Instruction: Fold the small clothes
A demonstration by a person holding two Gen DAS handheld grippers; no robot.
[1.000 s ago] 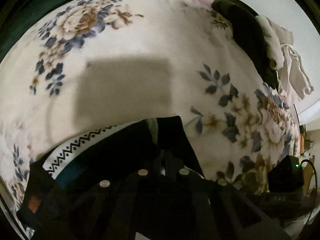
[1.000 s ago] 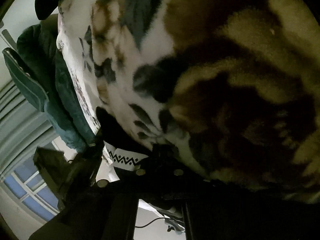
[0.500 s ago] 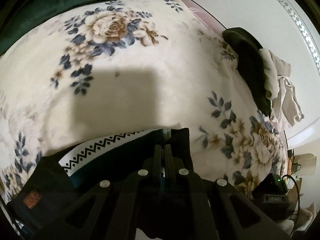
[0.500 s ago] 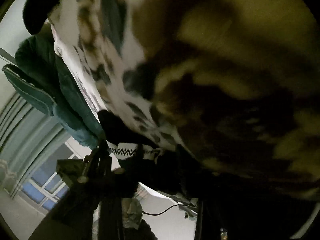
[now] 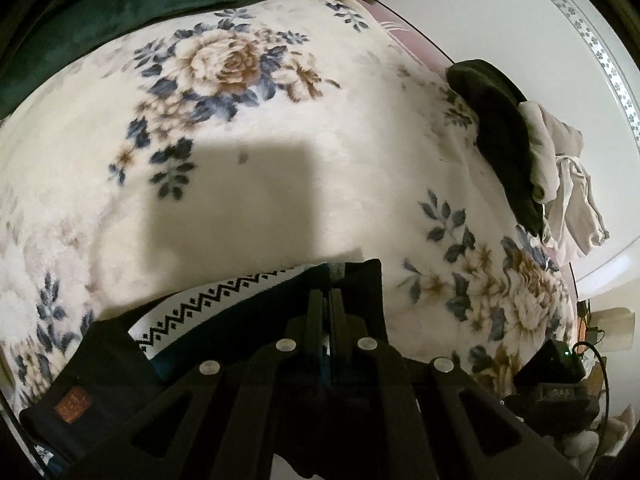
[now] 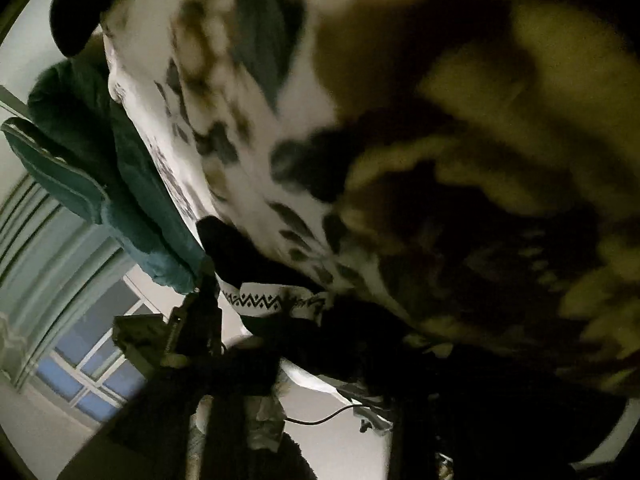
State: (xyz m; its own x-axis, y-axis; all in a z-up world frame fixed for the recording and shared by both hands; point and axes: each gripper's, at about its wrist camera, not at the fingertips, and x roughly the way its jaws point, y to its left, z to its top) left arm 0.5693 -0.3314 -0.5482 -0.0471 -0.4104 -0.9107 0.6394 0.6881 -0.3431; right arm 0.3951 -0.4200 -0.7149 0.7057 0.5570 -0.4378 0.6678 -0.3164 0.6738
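Observation:
A small dark garment [image 5: 256, 300] with a white zigzag-patterned band and an orange label lies on the floral blanket [image 5: 248, 184]. My left gripper [image 5: 329, 300] is shut on the garment's top right corner. In the right wrist view the same garment [image 6: 264, 300] shows low in the middle, with the white zigzag band toward the camera. My right gripper is too dark and blurred in that view to tell its state; its fingers sit at the garment's edge, tight against the blanket [image 6: 400, 120].
A dark folded cloth [image 5: 504, 140] and pale crumpled clothes [image 5: 568, 184] lie at the blanket's far right edge. A dark green cover [image 5: 120, 12] runs along the back. A black device [image 5: 552, 372] with a cable sits at the lower right.
My left gripper has pulled back and tilted up with the garment corner held, so more blanket shows. The right wrist view has swung and blurred, and the garment has slid lower in it.

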